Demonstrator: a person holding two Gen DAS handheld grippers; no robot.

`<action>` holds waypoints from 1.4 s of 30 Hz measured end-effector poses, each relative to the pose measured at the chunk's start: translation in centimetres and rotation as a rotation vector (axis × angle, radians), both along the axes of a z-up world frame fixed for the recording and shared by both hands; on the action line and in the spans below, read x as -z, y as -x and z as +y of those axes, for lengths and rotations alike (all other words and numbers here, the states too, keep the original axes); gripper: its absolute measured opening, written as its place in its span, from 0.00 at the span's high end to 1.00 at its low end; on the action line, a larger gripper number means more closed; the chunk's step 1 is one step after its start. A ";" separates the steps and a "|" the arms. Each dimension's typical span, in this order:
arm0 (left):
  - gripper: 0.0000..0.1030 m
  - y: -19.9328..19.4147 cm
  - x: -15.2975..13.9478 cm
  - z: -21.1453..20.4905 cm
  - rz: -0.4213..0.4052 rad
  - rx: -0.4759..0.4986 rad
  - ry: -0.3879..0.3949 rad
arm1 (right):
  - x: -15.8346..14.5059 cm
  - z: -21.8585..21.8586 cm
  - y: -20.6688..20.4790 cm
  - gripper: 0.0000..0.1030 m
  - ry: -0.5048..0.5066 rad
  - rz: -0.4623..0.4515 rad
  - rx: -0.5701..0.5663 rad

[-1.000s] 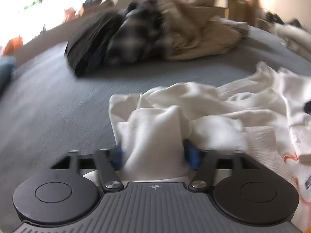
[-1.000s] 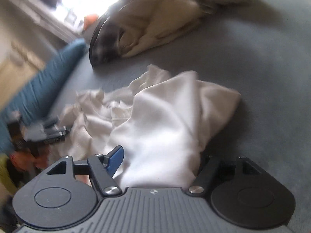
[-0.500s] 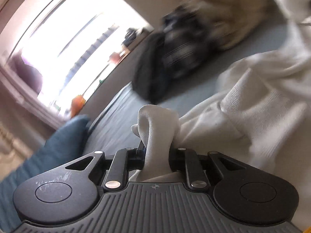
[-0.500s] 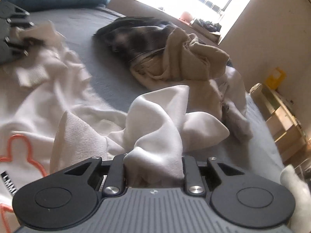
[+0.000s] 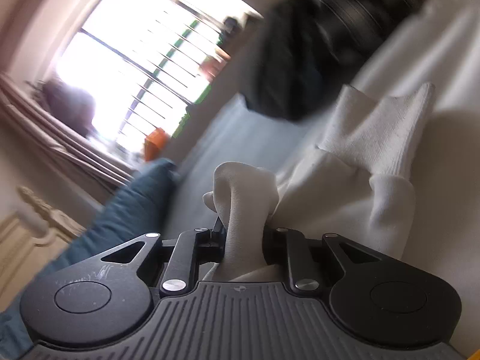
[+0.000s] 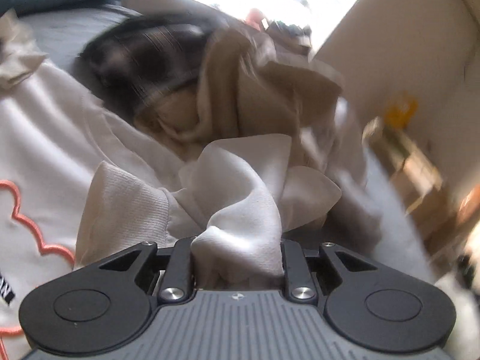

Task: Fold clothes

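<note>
Now that both grippers have clamped down where a second ago they stood wide around loose folds, the white sweatshirt (image 6: 60,138) is caught at two points and drawn up off the grey bed (image 5: 240,138). A bunched wad of its cloth sticks up between the pads of the left gripper (image 5: 243,240), though those jaws are easing slightly open again while the fabric sits pinched there; the right gripper (image 6: 237,258) is closed on another thick fold, beside a ribbed cuff (image 6: 126,198). Beyond the sweatshirt lies the heap of dark and tan clothes (image 6: 210,90), with a blue pillow (image 5: 129,210) further off towards the window (image 5: 144,60). Both views have swung and tilted, so I'd judge the garment is being lifted to spread it flat, with folding itself not yet begun.
</note>
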State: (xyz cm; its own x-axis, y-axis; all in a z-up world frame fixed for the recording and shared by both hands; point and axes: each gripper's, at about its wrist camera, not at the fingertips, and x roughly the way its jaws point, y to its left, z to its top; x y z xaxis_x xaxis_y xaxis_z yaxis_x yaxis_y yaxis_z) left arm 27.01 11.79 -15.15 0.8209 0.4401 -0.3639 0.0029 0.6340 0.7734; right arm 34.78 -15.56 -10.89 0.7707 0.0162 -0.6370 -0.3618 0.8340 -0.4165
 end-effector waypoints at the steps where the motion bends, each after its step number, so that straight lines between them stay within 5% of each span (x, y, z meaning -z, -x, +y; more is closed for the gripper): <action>1: 0.80 0.0 0.4 0.0 0.027 0.001 0.010 | 0.2 -0.5 -0.3 0.76 -0.030 0.019 0.014; 4: 0.72 0.3 -0.1 0.7 0.050 -0.004 0.062 | -0.6 -2.6 -0.7 0.49 -0.126 0.045 0.072; 6: 0.59 0.5 -1.2 1.5 0.064 -0.019 0.124 | -1.3 -4.4 -0.7 0.33 -0.182 0.082 0.101; 8: 0.35 0.8 -2.2 2.8 0.080 -0.040 0.186 | -1.7 -6.8 -0.1 0.18 -0.258 0.119 0.129; 11: 0.21 1.6 -3.9 5.0 0.122 -0.066 0.303 | -2.4 -10.5 0.9 0.07 -0.376 0.175 0.173; 16: 0.07 3.9 -6.9 8.2 0.162 -0.140 0.520 | -2.6 -15.5 4.4 0.06 -0.611 0.261 0.266; 20: 0.07 7.5 -8.9 10.9 0.151 -0.232 0.684 | -2.6 -18.2 8.4 0.06 -0.693 0.282 0.317; 26: 0.07 14.6 -12.6 10.6 0.161 -0.206 0.723 | -5.5 -19.4 15.6 0.07 -0.752 0.299 0.181; 30: 0.06 18.0 -13.3 8.3 0.318 -0.133 0.918 | -7.4 -17.1 19.4 0.07 -0.825 0.370 -0.016; 33: 0.07 19.2 -11.6 5.1 0.443 -0.066 1.064 | -7.3 -12.8 20.9 0.19 -0.847 0.458 -0.161; 38: 0.36 20.4 -7.6 0.4 0.693 0.031 1.215 | -7.1 -5.3 23.6 0.32 -0.801 0.607 -0.421; 42: 0.46 22.3 -4.8 -0.4 0.796 -0.025 1.288 | -7.4 -3.4 26.0 0.32 -0.713 0.607 -0.511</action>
State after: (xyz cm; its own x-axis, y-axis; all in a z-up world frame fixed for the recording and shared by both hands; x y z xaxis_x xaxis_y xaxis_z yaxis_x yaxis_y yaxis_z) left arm 4.72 11.35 -10.32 0.2275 -0.5053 -0.8324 0.1197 0.8629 -0.4910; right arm 8.75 -18.91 -3.48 0.1239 0.7682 -0.6281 -0.7206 0.5048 0.4752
